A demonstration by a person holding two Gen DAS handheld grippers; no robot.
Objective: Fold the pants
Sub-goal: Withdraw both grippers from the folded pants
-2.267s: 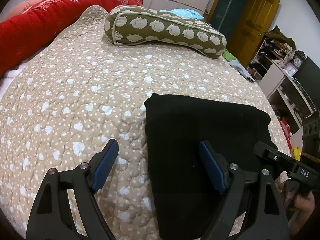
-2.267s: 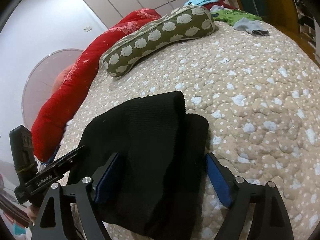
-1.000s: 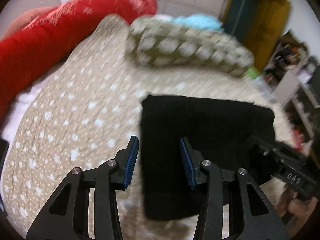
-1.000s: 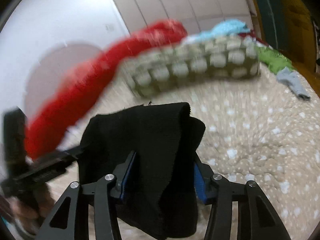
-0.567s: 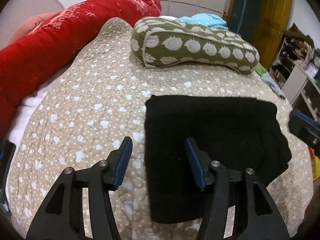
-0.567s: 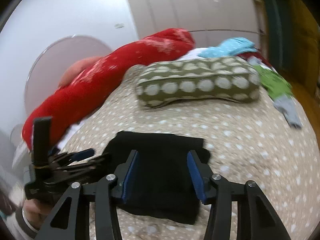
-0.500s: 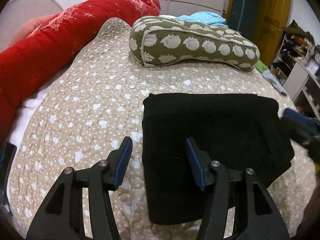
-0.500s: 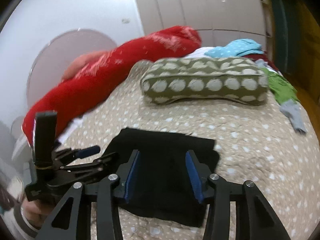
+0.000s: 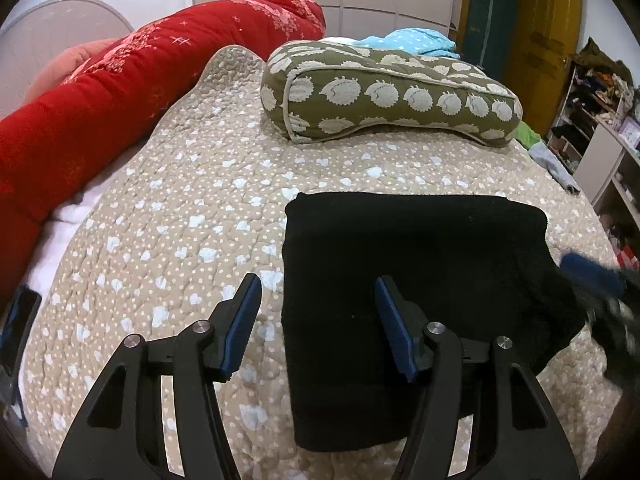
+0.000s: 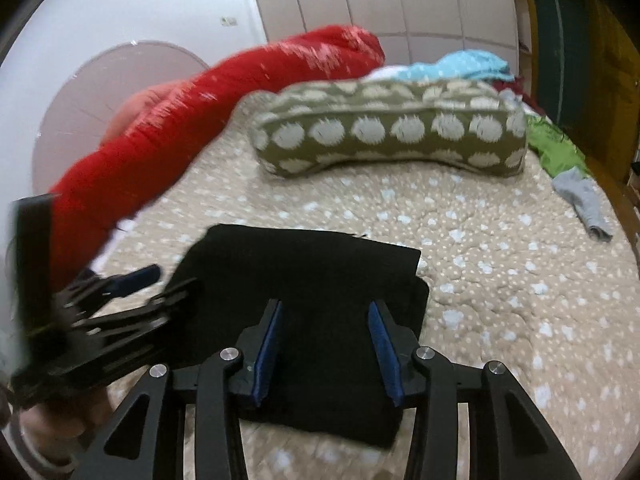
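Note:
The black pants [image 9: 412, 280] lie folded in a flat rectangle on the beige dotted quilt [image 9: 180, 208]; they also show in the right wrist view [image 10: 316, 284]. My left gripper [image 9: 318, 314] is open and empty above the fold's near left corner. My right gripper [image 10: 326, 328] is open and empty above the fold's near part. The right gripper shows blurred at the right edge of the left wrist view [image 9: 592, 280], and the left gripper shows blurred at the left of the right wrist view [image 10: 120, 292].
A green hedgehog-print pillow [image 9: 384, 96] lies across the far side of the bed. A red rolled duvet [image 9: 120, 80] runs along the left. Loose clothes [image 10: 584, 196] lie at the far right. Shelves [image 9: 600, 144] and a yellow door [image 9: 540, 44] stand to the right.
Both grippers have pulled up and back from the pants. The right gripper let go of the raised black fold, which now lies flat. Both jaws are narrower than at first.

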